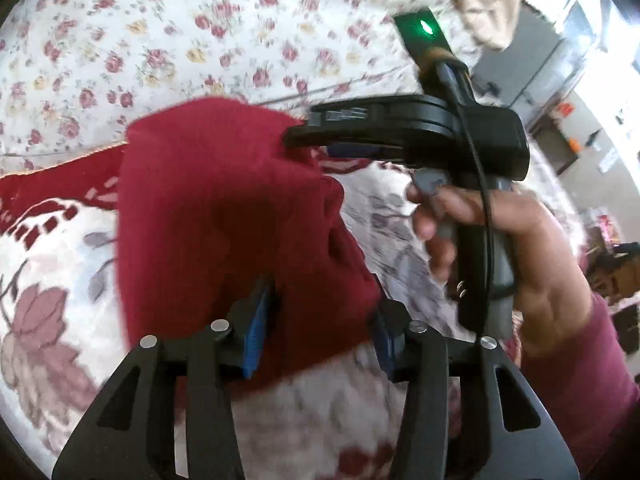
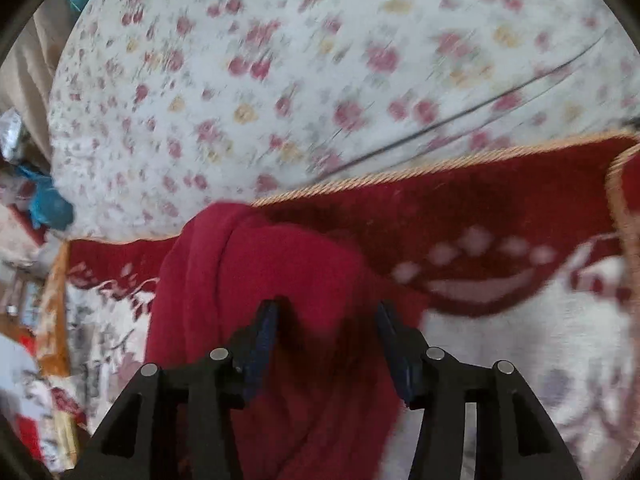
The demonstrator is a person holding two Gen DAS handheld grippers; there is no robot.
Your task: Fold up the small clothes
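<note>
A small dark red knit garment [image 1: 224, 216] lies bunched on a red and white floral blanket [image 1: 52, 280]. My left gripper [image 1: 324, 312] is open, its blue-padded fingers [image 1: 256, 320] straddling the garment's near edge. The right gripper's body [image 1: 400, 132] shows in the left wrist view, held by a hand, its tip at the garment's far right edge. In the right wrist view the garment [image 2: 256, 288] lies under my right gripper [image 2: 328, 320], whose jaws stand apart above the cloth. Both views are motion-blurred.
A white sheet with small pink flowers [image 1: 200, 40] covers the bed beyond the blanket [image 2: 500, 208]. A beige cloth [image 1: 488, 4] hangs at the upper right. Clutter with something blue [image 2: 48, 204] sits at the left edge of the bed.
</note>
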